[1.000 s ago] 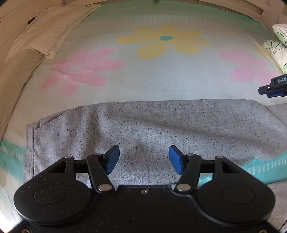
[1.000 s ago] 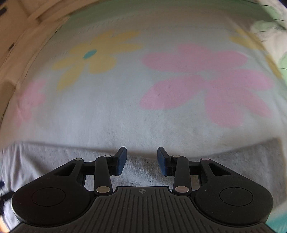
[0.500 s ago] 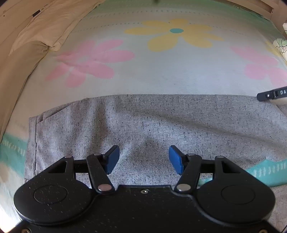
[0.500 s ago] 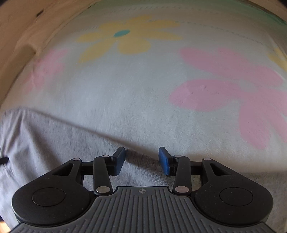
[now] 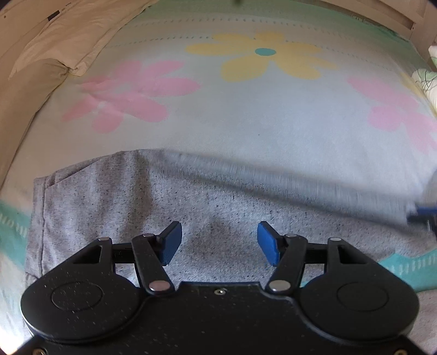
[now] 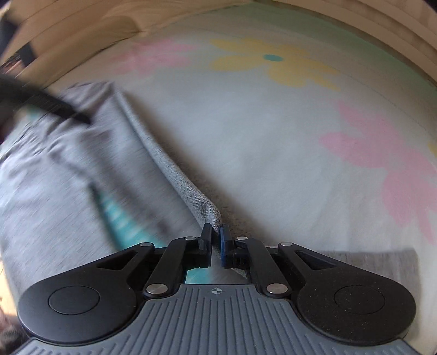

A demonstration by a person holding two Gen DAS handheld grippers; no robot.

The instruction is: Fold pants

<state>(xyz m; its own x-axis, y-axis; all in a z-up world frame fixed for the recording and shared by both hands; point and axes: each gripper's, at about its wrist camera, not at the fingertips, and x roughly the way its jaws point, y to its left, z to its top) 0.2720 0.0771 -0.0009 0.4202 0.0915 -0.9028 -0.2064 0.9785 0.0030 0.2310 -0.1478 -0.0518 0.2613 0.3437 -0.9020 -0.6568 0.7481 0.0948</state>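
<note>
Grey speckled pants lie flat across the near part of a flowered bedsheet. My left gripper hangs over the middle of them, open, with nothing between its blue pads. My right gripper is closing to a tight pinch on the far edge of the pants. That edge rises into a taut ridge leading to the pads. In the left wrist view the right gripper is a blue blur at the right edge. The left gripper is a dark streak in the right wrist view.
A beige pillow lies at the far left corner and a patterned pillow at the right edge. A wooden bed frame borders the far side. The sheet's teal border shows near the pants.
The right gripper swung left, rolled, and went from open above the pants' far edge to shut on it. That edge now lifts and blurs. The left gripper stays open and almost still.
</note>
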